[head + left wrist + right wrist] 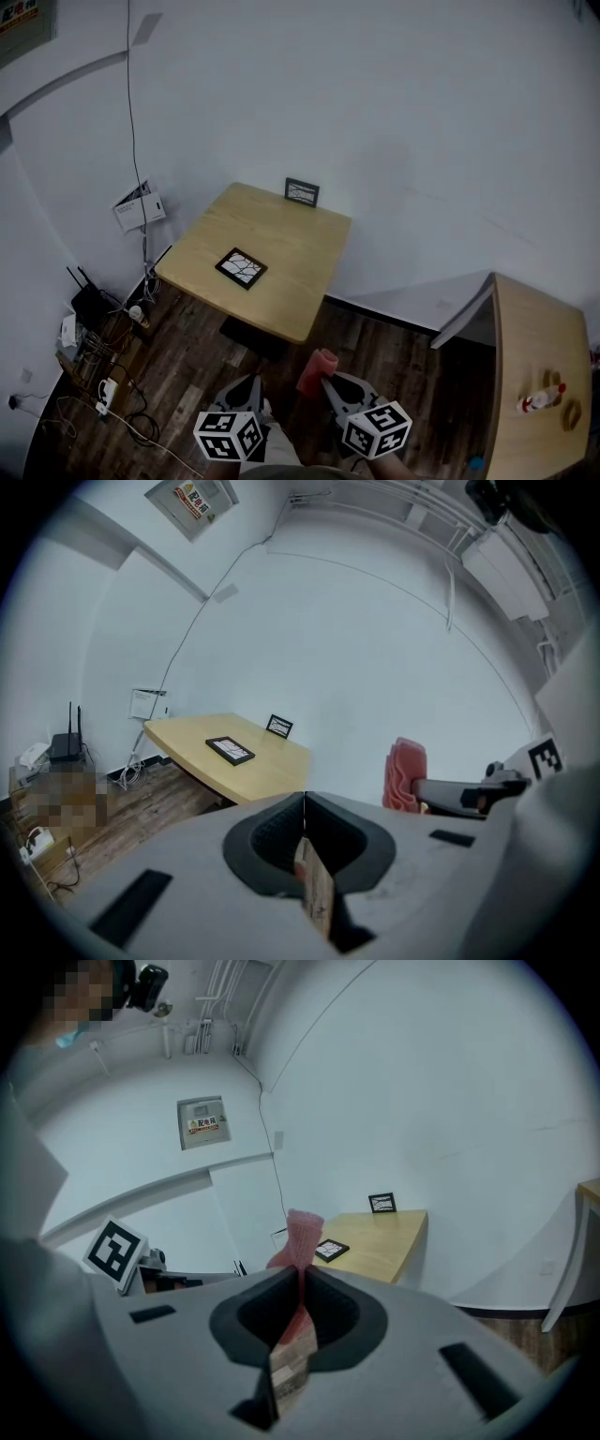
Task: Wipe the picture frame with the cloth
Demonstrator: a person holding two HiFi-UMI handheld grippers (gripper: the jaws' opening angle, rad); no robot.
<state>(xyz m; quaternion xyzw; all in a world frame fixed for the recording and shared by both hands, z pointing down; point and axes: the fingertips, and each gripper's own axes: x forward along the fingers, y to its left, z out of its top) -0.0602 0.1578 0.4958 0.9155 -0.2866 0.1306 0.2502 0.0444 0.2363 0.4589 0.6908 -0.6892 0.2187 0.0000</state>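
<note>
A black picture frame (241, 268) lies flat on the small wooden table (281, 300); a second frame (302, 191) stands upright at the table's far edge against the wall. My right gripper (326, 379) is shut on a pink cloth (318, 371), which sticks up past its jaws, short of the table's near edge. In the right gripper view the cloth (302, 1241) rises between the closed jaws, with the flat frame (331, 1250) beyond. My left gripper (253, 381) is beside it, shut and empty (304, 803); from there I see the flat frame (230, 750) and the cloth (406, 775).
A router (89, 305) and tangled cables with a power strip (105, 394) lie on the wooden floor left of the table. A second table (525, 337) at the right carries a bottle (541, 398). Papers (139, 206) hang on the wall.
</note>
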